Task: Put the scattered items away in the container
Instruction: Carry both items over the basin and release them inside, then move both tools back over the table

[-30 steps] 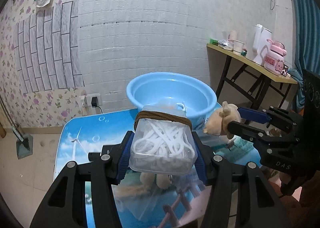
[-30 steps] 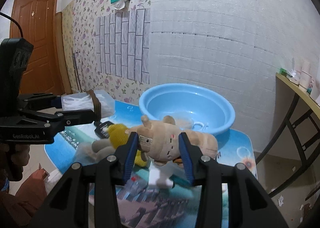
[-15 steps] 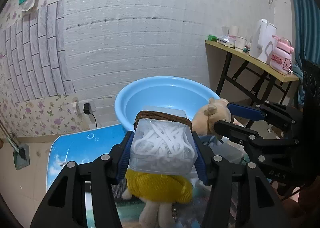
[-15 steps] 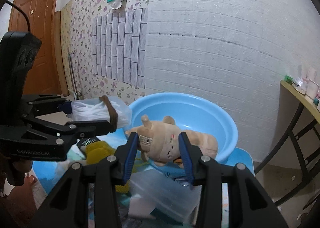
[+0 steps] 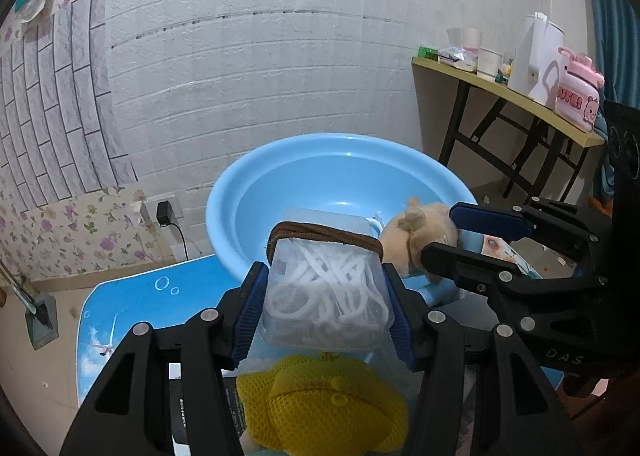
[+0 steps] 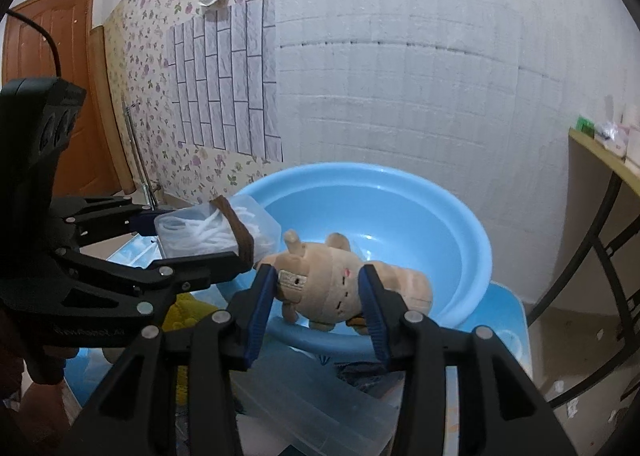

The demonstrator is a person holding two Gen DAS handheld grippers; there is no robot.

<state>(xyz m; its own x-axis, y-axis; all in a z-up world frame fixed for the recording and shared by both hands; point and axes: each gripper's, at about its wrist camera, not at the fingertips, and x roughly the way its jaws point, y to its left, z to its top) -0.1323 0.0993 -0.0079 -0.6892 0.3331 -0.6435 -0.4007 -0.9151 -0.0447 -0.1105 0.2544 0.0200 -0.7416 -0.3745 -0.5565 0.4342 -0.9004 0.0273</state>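
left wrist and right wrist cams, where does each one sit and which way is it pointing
Left wrist: sits on the left gripper, looking forward along its fingers at the clear box of white cords it clamps, the blue basin beyond; the right gripper enters from the right.
Right wrist: sits on the right gripper, facing the tan plush toy it clamps at the basin's near rim; the left gripper enters from the left.
Shared: basin, box, plush, yellow toy, both grippers.

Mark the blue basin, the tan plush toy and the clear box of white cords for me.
blue basin (image 6: 472, 240), right wrist view, on its right inner wall.
tan plush toy (image 6: 324, 284), right wrist view, on its face.
clear box of white cords (image 5: 326, 292), left wrist view, on its near side.
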